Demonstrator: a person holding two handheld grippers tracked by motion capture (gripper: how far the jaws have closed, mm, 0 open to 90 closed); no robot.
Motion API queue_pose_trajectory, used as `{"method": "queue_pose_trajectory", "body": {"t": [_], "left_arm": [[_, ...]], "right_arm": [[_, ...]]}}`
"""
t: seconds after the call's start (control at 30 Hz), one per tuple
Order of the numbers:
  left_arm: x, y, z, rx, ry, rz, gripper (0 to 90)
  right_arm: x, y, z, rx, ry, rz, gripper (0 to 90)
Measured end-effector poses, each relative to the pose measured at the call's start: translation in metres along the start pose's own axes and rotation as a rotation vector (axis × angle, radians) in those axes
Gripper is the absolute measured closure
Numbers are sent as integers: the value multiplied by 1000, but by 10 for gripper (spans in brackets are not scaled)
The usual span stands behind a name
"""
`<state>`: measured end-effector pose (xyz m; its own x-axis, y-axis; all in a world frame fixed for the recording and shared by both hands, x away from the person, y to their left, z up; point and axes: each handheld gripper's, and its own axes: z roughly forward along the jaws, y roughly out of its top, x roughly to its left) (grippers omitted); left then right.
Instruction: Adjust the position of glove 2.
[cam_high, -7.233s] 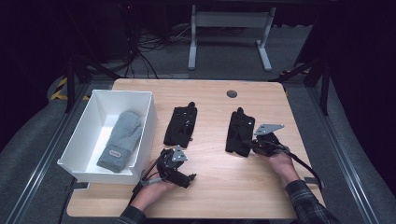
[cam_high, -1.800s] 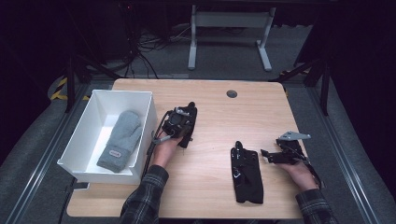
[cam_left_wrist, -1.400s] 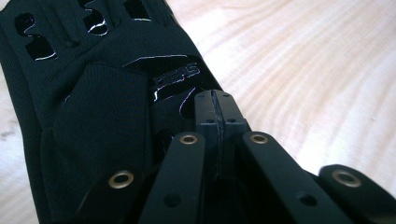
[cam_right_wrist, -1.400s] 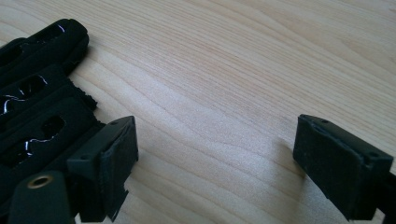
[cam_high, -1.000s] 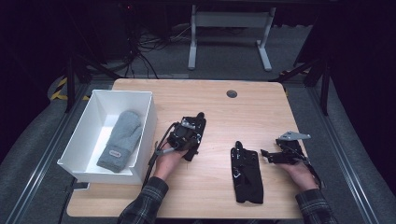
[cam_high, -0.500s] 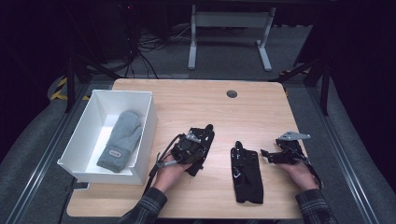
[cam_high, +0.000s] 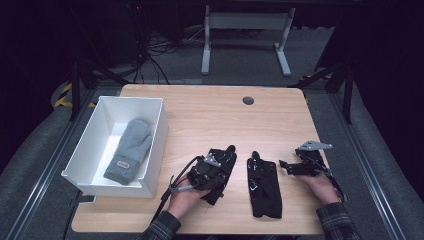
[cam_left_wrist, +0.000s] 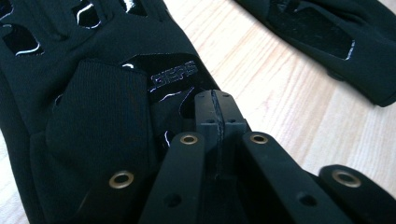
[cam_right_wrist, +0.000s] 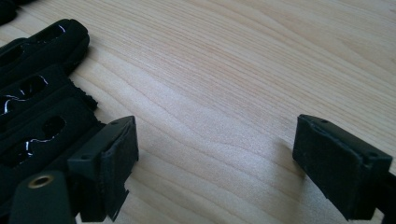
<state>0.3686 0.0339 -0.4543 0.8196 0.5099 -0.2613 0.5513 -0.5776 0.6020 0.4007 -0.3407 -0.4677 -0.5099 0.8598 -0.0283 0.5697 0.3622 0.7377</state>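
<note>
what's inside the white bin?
A grey mitten lies on the floor of the white bin, cuff toward the near wall. Whatever is beneath it is covered.

- A lab or recording studio, dim and bare, not a home.
- 1 light wooden table (cam_high: 210, 115) with a cable grommet (cam_high: 248, 100) toward 12 o'clock.
- Grey carpet, loose cables (cam_high: 155, 55) at 11 o'clock.
- A metal stand's legs (cam_high: 245, 45) at 12 o'clock.

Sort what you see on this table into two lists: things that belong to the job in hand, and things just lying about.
In the job:
- left gripper, jaws shut on a black glove
- second black glove
- right gripper, jaws open

Lying about:
- white bin
- grey mitten inside it
</note>
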Motion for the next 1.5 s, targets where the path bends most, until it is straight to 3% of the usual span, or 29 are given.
{"method": "queue_pose_trajectory", "body": {"t": [0.23,0.33,0.47,0.63,0.87,0.97,1.1,1.2,1.27,1.33,1.4,1.43,1.5], "left_arm": [[11,5,-25,-57,76,0,900],[22,4,-35,-84,116,-28,900],[37,-2,-34,-78,163,-72,900],[48,-4,-29,-82,165,-101,882],[55,-3,-23,-67,169,-114,728],[56,-4,-20,-55,165,-120,706],[55,-5,-18,-57,155,-119,727],[54,-5,-17,-58,139,-118,814],[53,-5,-16,-58,145,-112,832],[53,-5,-16,-62,144,-111,844],[52,-4,-16,-59,149,-99,855],[51,-4,-16,-52,156,-98,859],[51,-3,-16,-46,157,-89,861]], "right_arm": [[0,0,0,0,0,0,145],[0,0,0,0,0,0,146],[0,0,0,0,-1,-1,146],[0,0,0,-1,-1,1,148],[0,0,0,-1,0,0,148],[0,0,0,-1,0,-1,148],[0,0,0,-1,-1,-1,148],[0,0,0,-2,-1,-2,155],[1,0,-1,-5,12,-10,181],[2,0,-2,-5,37,-32,280],[3,3,-4,4,67,-47,321],[5,5,-7,1,70,-58,391],[6,5,-10,-1,87,-59,435]]}}
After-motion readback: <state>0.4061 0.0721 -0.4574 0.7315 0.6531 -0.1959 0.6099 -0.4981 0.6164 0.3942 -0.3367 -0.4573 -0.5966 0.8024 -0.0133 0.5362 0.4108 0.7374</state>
